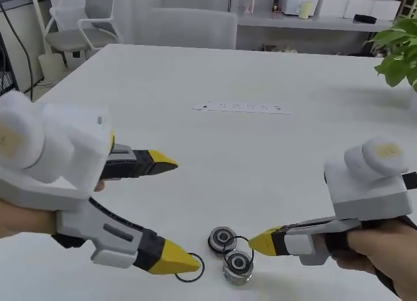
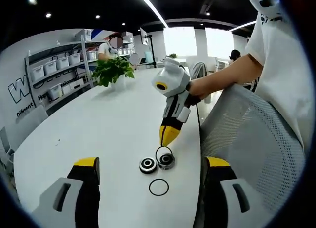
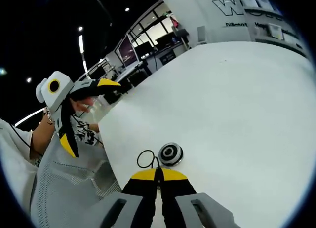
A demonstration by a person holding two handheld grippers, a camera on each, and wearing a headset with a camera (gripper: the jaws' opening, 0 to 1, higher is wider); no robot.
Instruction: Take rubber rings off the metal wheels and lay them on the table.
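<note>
The right gripper (image 1: 254,240) has its two jaws pressed together, and they pinch a thin black rubber ring (image 3: 146,160) right at the yellow tip. From that tip the ring hangs down as a small loop over the near wheel (image 1: 238,265), the shiny one closest to the person. I cannot tell if the loop is fully free of that wheel or if it catches on the top edge. So what matters most here is up and down. The ring sits just above the near wheel, and I think it has to go up first, then off to the side, before it can go down flat on the surface (image 1: 260,151). Just behind the near wheel, touching it or nearly so, is the far wheel (image 1: 222,238). It looks dark round its rim and may have its own ring on. To the left of the near wheel, a loose ring (image 2: 158,187) lies flat on the surface. The left gripper (image 1: 188,214) has its jaws wide apart with nothing in them, and its lower jaw tip is right by that loose ring. The right gripper is the closer one to the near wheel, so it looks best placed to finish this step.
</note>
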